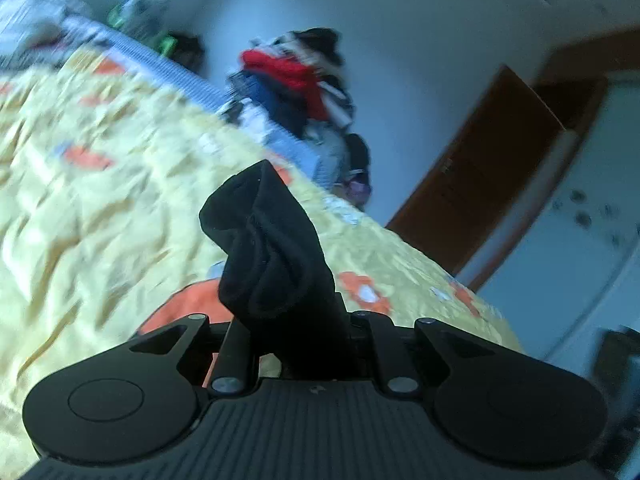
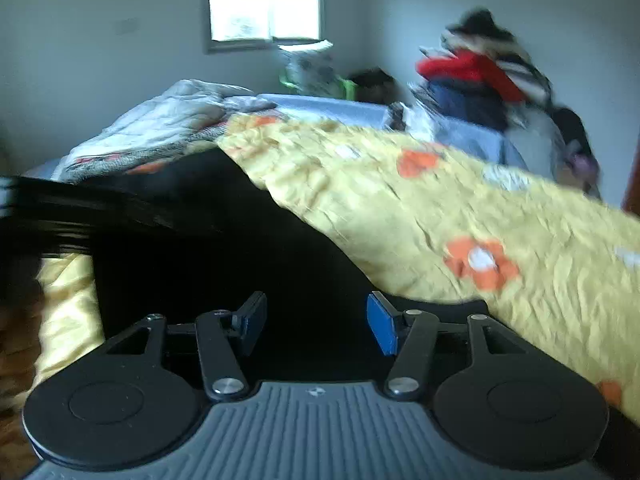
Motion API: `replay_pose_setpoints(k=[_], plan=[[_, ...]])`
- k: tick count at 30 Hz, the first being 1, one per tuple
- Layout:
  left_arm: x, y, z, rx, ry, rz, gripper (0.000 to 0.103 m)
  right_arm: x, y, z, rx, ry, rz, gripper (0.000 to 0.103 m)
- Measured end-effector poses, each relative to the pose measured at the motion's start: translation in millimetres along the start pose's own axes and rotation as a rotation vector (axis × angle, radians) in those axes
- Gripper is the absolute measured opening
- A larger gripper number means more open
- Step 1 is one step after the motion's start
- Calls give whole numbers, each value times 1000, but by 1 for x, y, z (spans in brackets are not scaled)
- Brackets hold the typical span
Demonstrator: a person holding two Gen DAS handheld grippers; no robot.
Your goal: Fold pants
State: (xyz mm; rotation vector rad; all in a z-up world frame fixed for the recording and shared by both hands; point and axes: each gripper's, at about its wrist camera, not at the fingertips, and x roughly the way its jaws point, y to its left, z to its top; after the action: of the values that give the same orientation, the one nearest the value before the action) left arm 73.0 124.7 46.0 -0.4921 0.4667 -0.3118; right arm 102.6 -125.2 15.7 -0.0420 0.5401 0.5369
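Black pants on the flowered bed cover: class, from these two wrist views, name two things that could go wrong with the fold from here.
1. The left hand-held gripper pinches only a bunched end of the black pants; it may slip out.
2. The right hand-held gripper stands open with no cloth between its pads, so the pants may sag unevenly on the bed cover.

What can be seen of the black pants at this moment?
The black pants are soft, matte dark fabric. In the left wrist view a bunched, creased fold sticks up from the shut left gripper, above the yellow flowered bedspread. In the right wrist view the pants spread as a broad dark sheet over the bedspread, with the right gripper apart over them; contact is unclear.
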Motion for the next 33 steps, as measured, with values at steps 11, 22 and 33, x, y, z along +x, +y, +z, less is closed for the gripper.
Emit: replay_pose_setpoints(k=[11, 22, 33], plan=[[12, -116, -25, 215, 22, -149, 16, -46, -67, -19, 370, -147, 142, 56], [76, -208, -88, 305, 87, -270, 19, -111, -143, -68, 485, -160, -10, 56], [126, -234, -145, 348, 230, -291, 24, -157, -186, -113, 434, -57, -212, 67]])
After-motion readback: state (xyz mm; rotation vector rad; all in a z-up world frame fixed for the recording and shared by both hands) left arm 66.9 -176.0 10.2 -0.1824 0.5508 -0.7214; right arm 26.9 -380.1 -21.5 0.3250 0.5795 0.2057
